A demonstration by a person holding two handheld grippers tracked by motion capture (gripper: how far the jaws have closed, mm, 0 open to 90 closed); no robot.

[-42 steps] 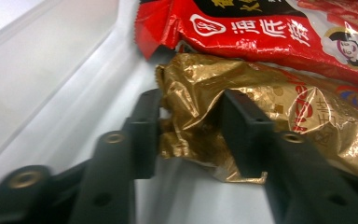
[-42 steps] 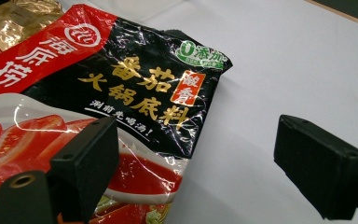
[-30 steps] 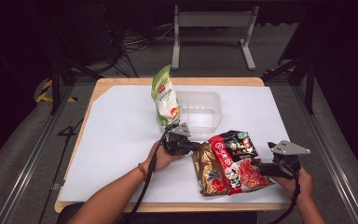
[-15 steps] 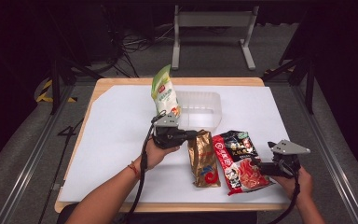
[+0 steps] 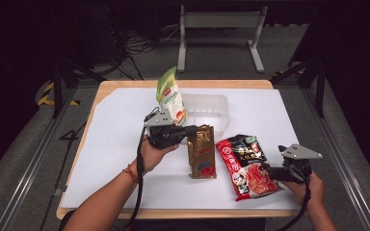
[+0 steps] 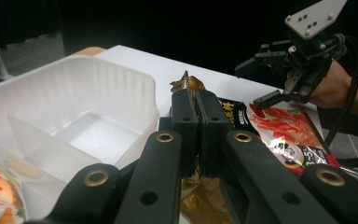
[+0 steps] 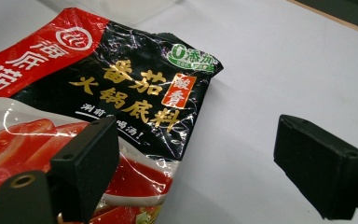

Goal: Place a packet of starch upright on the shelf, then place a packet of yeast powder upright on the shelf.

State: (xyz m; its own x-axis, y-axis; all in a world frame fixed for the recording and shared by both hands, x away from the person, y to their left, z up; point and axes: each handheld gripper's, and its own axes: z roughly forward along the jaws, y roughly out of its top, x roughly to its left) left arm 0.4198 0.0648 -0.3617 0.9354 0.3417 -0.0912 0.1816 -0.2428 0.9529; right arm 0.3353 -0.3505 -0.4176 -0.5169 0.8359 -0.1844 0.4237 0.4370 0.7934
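Note:
A gold-brown pouch [image 5: 201, 154] hangs upright over the white table cover, bottom edge near the surface. My left gripper [image 5: 195, 130] is shut on its top edge. In the left gripper view the jaws press together [image 6: 198, 112] with the pouch's crinkled top [image 6: 186, 84] poking out beyond them. A red and black sauce packet [image 5: 245, 163] lies flat to the right. My right gripper [image 5: 270, 171] rests open at the packet's right edge. In the right gripper view the packet [image 7: 121, 84] lies under the left jaw, and the gripper [image 7: 196, 154] has nothing pinched.
A clear plastic tub [image 5: 212, 108] stands behind the pouch, seen close up [image 6: 74, 112] in the left gripper view. A green and white bag [image 5: 169, 96] leans at its left corner. The white cover [image 5: 115, 125] spreads wide to the left. Dark floor surrounds the table.
My left gripper has lifted the gold-brown pouch off the red packet and carried it left and up, so it now hangs upright. The right gripper has stayed put.

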